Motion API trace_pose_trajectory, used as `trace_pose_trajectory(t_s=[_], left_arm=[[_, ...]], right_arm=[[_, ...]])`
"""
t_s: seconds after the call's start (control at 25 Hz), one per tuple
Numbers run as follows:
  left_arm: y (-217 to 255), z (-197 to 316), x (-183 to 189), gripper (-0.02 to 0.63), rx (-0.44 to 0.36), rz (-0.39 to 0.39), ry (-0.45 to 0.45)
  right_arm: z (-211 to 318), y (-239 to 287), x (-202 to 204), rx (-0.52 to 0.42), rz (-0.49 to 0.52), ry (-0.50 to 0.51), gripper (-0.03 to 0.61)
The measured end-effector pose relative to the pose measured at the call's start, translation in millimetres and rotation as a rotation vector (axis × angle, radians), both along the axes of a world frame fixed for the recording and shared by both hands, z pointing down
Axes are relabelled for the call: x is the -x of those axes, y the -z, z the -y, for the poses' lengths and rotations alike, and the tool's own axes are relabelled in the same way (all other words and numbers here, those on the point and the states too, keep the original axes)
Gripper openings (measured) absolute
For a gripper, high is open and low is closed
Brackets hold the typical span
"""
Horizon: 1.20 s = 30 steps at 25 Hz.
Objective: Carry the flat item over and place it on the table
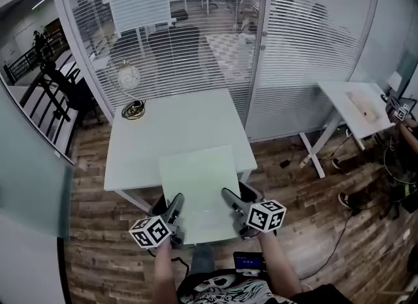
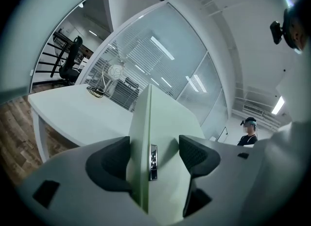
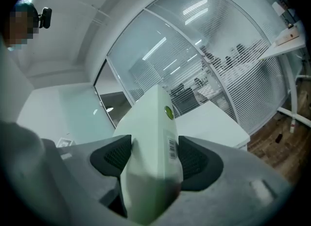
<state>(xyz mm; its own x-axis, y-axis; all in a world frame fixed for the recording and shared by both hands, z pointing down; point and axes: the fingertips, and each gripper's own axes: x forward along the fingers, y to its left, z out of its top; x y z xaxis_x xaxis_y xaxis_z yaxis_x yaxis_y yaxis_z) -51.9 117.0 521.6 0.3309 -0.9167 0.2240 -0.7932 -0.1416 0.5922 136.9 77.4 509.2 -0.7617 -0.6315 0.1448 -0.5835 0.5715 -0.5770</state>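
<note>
A flat pale green panel (image 1: 198,185) is held level in front of me, its far part over the near edge of the white table (image 1: 176,123). My left gripper (image 1: 174,212) grips the panel's near left edge and my right gripper (image 1: 234,210) its near right edge. In the left gripper view the panel (image 2: 145,118) stands edge-on between the dark pads, a small metal plate on its edge, and the left gripper (image 2: 153,153) is shut on it. In the right gripper view the right gripper (image 3: 154,155) is shut on the panel (image 3: 153,118), which carries a barcode label and a green dot.
A small white fan (image 1: 128,76) and a coiled cable (image 1: 133,110) sit at the table's far left corner. Glass walls with blinds (image 1: 215,28) stand behind. A second white table (image 1: 356,103) and a person's arm (image 1: 406,129) are at the right, over wood floor with cables.
</note>
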Motion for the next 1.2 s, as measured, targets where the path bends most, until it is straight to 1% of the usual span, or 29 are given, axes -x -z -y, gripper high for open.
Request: trace_pose_trajectory(t_s=[0.12,0.32,0.44,0.56,0.84,1.2], left_arm=[[-4.4,51.4,22.8,0.298,0.016,-0.002,-0.014],[-9.2,132.7,70.7,0.298,0.041,-0.012,-0.029],[-10.8,171.3,91.7,0.298,0.054,-0.021,-0.042],[-14.2,199.0,106.4,0.298,0.062,-0.027,-0.053],[-22.4,229.9,123.2,0.298,0.088,-0.049,-0.072],[-13.2,249.1,125.6,0.298,0.071,-0.053,-0.071]], right_arm=[[49.1,-4.7,22.7,0.017,-0.003,-0.014,0.288],[127.6,-8.8,70.1,0.041,-0.014,-0.029,0.288],[164.2,-10.2,90.8,0.056,-0.018,-0.04,0.288],[190.3,-13.8,104.8,0.065,-0.024,-0.052,0.288],[217.2,-18.2,121.2,0.087,-0.046,-0.075,0.288],[235.7,-8.2,123.2,0.07,-0.046,-0.076,0.288]])
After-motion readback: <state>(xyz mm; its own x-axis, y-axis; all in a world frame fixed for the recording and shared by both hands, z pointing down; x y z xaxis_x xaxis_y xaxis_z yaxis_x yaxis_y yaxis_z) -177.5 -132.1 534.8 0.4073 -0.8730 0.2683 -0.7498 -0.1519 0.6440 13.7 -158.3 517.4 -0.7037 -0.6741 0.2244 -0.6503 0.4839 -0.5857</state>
